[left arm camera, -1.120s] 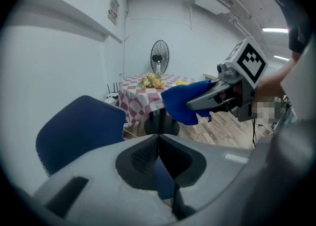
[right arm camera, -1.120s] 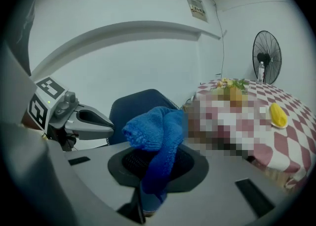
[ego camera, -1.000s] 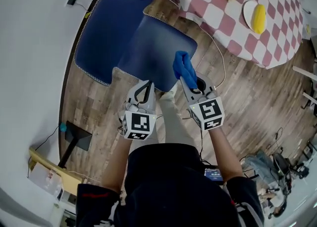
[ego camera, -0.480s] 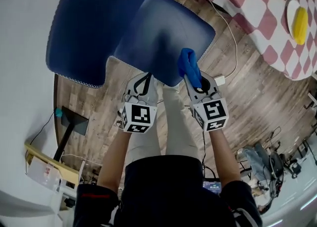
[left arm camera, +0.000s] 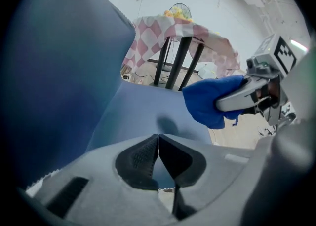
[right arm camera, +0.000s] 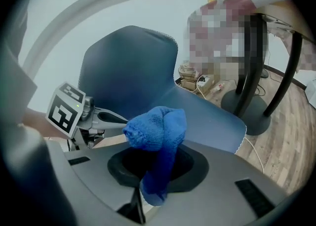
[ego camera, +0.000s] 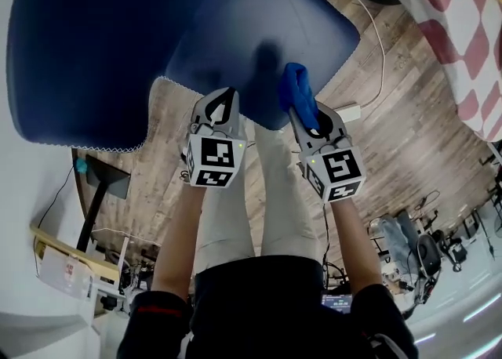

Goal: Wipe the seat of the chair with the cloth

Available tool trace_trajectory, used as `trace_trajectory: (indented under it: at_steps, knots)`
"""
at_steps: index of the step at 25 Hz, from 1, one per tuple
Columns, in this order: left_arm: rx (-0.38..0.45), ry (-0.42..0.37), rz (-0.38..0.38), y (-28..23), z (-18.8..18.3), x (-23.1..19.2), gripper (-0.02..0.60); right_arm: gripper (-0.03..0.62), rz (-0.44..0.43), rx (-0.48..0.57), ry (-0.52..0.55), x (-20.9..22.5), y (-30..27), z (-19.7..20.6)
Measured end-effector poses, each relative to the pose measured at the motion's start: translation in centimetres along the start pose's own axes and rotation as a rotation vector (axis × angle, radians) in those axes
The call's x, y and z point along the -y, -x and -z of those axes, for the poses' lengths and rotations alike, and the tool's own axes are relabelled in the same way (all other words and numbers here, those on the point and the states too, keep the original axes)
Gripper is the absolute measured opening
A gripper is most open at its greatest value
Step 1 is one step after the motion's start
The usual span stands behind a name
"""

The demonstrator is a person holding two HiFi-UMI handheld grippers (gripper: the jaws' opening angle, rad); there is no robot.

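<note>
A dark blue chair fills the upper head view, its seat toward me and its backrest at the left. My right gripper is shut on a bunched blue cloth just above the seat's near edge. The same cloth bulges out between the jaws in the right gripper view, over the seat. My left gripper hangs at the seat's front edge, shut with nothing in it; its pads meet in the left gripper view, where the cloth shows at the right.
A table with a pink checked cloth stands at the upper right, on black legs. A white cable and plug lie on the wood floor beside the chair. A black stand sits at the left near the wall.
Both grippers and my head have come closer to the chair, which now fills more of the head view. The cloth stays held in the right gripper, now at the seat's near edge.
</note>
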State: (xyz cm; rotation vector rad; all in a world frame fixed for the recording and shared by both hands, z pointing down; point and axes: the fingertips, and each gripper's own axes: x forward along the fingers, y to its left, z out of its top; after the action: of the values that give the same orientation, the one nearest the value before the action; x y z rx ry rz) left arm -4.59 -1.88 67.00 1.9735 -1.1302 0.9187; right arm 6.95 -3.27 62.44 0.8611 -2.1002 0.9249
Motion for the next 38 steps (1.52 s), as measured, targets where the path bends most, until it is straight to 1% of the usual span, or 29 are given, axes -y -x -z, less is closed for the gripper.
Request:
trace_trajectory:
  at_steps: [4, 6, 8, 11, 12, 14, 16, 20, 24, 27, 31, 38]
  knots:
    - [-0.037, -0.03, 0.035, -2.2, 2.2, -0.2, 0.018, 0.067, -0.004, -0.011, 0.007, -0.3, -1.7, 1.2]
    - [-0.061, -0.026, 0.049, -3.3, 3.3, -0.3, 0.018, 0.066, 0.001, -0.016, 0.013, -0.1, -2.3, 1.9]
    - [-0.08, -0.009, 0.046, -4.2, 4.1, -0.7, 0.018, 0.066, -0.001, -0.026, 0.016, 0.0, -2.7, 2.3]
    - [-0.081, -0.002, 0.019, -5.1, 4.6, -1.8, 0.022, 0.066, -0.011, -0.041, 0.034, 0.1, -3.4, 2.7]
    - [-0.076, -0.007, 0.007, -5.3, 4.6, -2.2, 0.035, 0.066, -0.015, -0.047, 0.048, 0.2, -3.6, 2.9]
    - [-0.065, -0.017, -0.013, -5.7, 4.4, -2.8, 0.132, 0.066, -0.021, -0.059, 0.079, 0.4, -3.8, 3.1]
    - [-0.05, -0.024, -0.038, -6.1, 4.0, -3.5, 0.169, 0.066, -0.021, -0.065, 0.097, 0.7, -4.0, 3.1]
    - [-0.029, -0.05, -0.085, -7.1, 3.2, -4.2, 0.258, 0.066, -0.008, -0.06, 0.099, 1.5, -4.2, 2.7]
    - [-0.027, -0.083, -0.099, -7.9, 3.4, -4.1, 0.275, 0.066, 0.005, -0.058, 0.098, 1.8, -4.6, 2.6]
    - [0.006, -0.106, -0.112, -8.0, 3.3, -4.2, 0.276, 0.066, 0.007, -0.059, 0.12, 2.1, -5.0, 2.3]
    - [0.046, -0.109, -0.113, -8.1, 3.4, -4.0, 0.278, 0.067, 0.016, -0.062, 0.17, 3.1, -5.3, 1.8]
    - [0.012, -0.098, -0.093, -8.2, 3.5, -4.1, 0.279, 0.066, 0.036, -0.021, 0.249, 4.3, -6.9, -2.0]
